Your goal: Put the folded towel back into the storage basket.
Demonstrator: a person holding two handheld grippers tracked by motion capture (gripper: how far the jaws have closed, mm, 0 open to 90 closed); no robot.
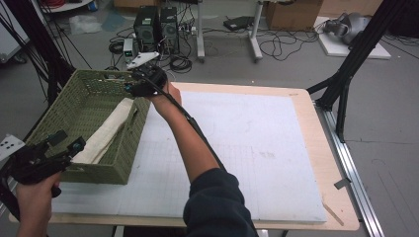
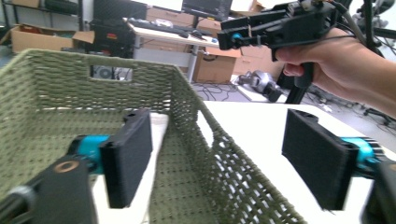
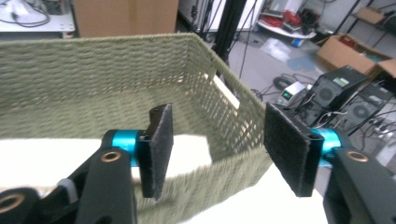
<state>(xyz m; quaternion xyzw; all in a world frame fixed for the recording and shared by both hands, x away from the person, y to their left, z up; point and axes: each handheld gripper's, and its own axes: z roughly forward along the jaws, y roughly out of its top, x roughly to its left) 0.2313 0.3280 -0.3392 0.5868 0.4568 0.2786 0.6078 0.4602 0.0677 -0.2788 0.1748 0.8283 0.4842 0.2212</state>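
**Both grippers open at basket**

Left gripper [image 1: 64, 144] is hovering at the near corner of the green basket [image 1: 59, 108], jaws standing wide, straddling its wall, gripping nothing. Right gripper [image 1: 132, 88] is hanging at the far right corner, jaws apart around the rim, empty. Cloth [image 1: 106, 132] is lying inside the basket on the table [image 1: 276, 143].

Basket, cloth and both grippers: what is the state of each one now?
Green woven basket: upright on the table, open top.
Cream folded cloth: lying inside the basket along its right wall.
Left gripper: open, jaws astride the basket wall, holding nothing.
Right gripper: open, at the basket's corner, holding nothing.
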